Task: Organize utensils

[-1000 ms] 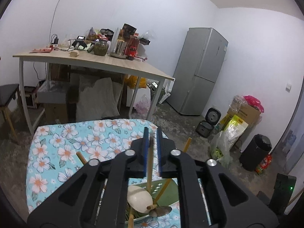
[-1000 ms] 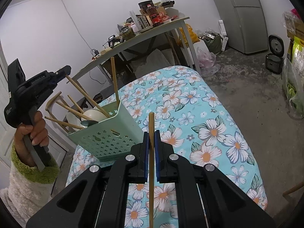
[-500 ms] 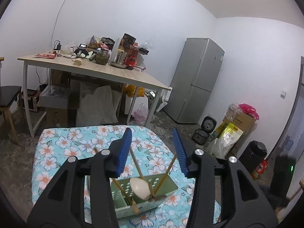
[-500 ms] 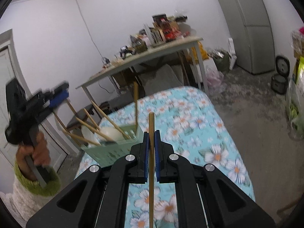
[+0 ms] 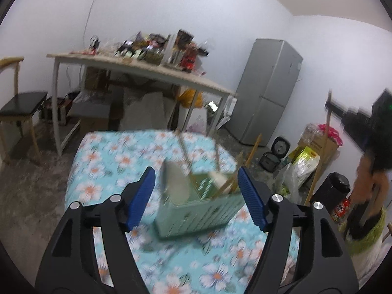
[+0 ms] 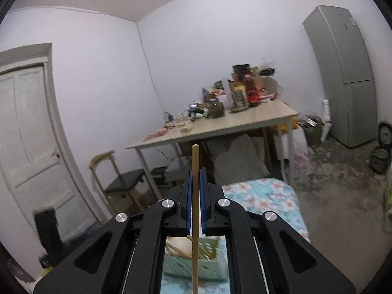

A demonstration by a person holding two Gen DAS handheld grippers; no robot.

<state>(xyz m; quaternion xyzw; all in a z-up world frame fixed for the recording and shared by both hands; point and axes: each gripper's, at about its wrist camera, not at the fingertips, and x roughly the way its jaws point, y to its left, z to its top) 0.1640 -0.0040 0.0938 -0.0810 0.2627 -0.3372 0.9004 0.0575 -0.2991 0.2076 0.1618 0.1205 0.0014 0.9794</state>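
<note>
Pale green plastic, pierced with small holes, makes up the basket (image 5: pixel 196 210) standing on the flowered blue cloth (image 5: pixel 103 176); it is the landmark here. Inside the basket lean several wooden chopsticks (image 5: pixel 186 154) and a white spoon (image 5: pixel 175 183), their tops rising above its rim. The picture from the left wrist is blurred, so finer detail of the contents cannot be told.

The left hand-held gripper (image 5: pixel 196 183) is in front of the basket with its jaws spread and opening; the basket shows between its blue pads (image 5: pixel 142 193), but they do not press on it.

The right hand-held gripper (image 6: pixel 195 191) is above the basket, which appears below through its frame. Its jaws are pressed together on a single wooden chopstick (image 6: pixel 195 171) that stands upright, its top sticking out past the fingertips.

Beyond the basket stands a light wooden bench (image 5: pixel 156 71) crowded with jars and packets. To the right of the basket, by the wall, is a grey fridge (image 5: pixel 267 93); to its left, a dark-seated chair (image 5: pixel 22 103).
</note>
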